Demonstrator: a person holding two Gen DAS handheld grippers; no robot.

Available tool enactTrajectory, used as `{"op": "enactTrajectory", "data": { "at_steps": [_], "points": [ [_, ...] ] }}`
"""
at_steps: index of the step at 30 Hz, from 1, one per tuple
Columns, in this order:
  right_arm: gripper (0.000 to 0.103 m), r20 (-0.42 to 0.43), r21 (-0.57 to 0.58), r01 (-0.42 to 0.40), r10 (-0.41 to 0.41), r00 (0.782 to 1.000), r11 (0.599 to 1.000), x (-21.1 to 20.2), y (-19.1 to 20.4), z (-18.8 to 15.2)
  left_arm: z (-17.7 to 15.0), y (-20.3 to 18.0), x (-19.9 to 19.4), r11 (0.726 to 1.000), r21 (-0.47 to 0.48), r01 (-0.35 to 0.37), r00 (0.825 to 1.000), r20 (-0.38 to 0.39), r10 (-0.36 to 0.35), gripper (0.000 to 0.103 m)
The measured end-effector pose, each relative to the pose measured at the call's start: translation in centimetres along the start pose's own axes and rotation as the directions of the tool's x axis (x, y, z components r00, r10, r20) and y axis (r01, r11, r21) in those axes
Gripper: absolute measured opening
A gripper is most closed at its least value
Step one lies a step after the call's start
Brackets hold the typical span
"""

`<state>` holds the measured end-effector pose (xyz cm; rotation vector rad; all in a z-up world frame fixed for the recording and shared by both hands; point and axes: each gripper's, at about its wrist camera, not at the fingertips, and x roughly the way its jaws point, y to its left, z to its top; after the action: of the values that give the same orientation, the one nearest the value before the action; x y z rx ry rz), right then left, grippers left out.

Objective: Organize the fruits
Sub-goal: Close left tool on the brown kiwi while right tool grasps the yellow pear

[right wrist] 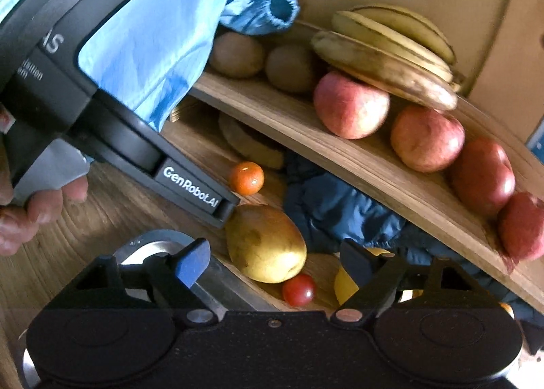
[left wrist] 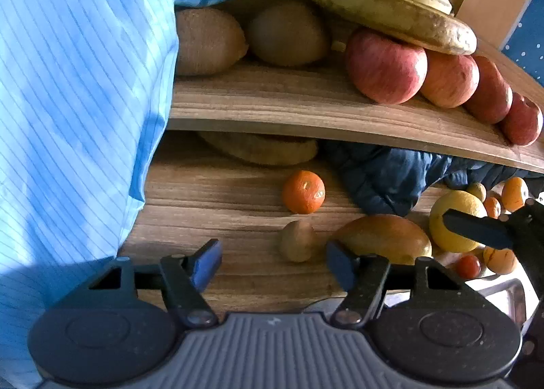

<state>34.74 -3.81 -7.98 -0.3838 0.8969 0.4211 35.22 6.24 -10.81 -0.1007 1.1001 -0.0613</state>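
The left wrist view looks down on a wooden table (left wrist: 217, 198) with a raised wooden shelf (left wrist: 306, 100) across the far side. On the shelf lie two kiwis (left wrist: 287, 33) at the left, a bunch of bananas (left wrist: 391, 4) in the middle and a row of red apples (left wrist: 386, 66) running to the right, the bananas resting on the nearest apple. Below the shelf edge, a mandarin (left wrist: 303, 191) sits on the table, with a small kiwi (left wrist: 298, 241) nearer and a mango (left wrist: 384, 236) just right of it. The left gripper (left wrist: 273, 261) has its jaws open and nothing between them; the small kiwi lies just beyond the gap. A lemon (left wrist: 455, 215) sits to the right, with more small orange fruit behind it, and a dark blue cloth (left wrist: 384, 174) lies under the shelf. A pale blue striped sleeve (left wrist: 78, 100) fills the left.

In the right wrist view the right gripper (right wrist: 277, 265) also stands open and empty, above the mango (right wrist: 265, 242) and a cherry tomato (right wrist: 299, 290).
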Motion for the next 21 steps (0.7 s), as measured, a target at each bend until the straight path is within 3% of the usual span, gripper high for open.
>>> {"op": "enactTrajectory", "data": {
  "at_steps": [6, 12, 16, 21],
  "points": [
    [0.072, -0.019, -0.017, -0.008, 0.007, 1.000, 1.000, 0.8, 0.1, 0.1, 0.3, -0.1, 0.4, 1.000, -0.003, 0.002, 1.000, -0.008, -0.002, 0.063],
    [0.071, -0.031, 0.001, -0.013, 0.013, 0.999, 1.000, 1.3, -0.2, 0.3, 0.4, -0.3, 0.6, 1.000, 0.002, 0.006, 1.000, -0.011, -0.005, 0.060],
    [0.070, -0.043, -0.004, -0.019, 0.019, 0.999, 1.000, 1.7, -0.3, 0.3, 0.6, -0.4, 0.6, 1.000, 0.011, 0.018, 1.000, -0.014, -0.018, 0.050],
    [0.060, -0.042, 0.001, -0.026, 0.026, 0.999, 1.000, 2.0, -0.5, 0.3, 0.9, -0.6, 0.7, 0.999, 0.024, 0.049, 0.999, -0.016, -0.048, 0.035]
  ]
}}
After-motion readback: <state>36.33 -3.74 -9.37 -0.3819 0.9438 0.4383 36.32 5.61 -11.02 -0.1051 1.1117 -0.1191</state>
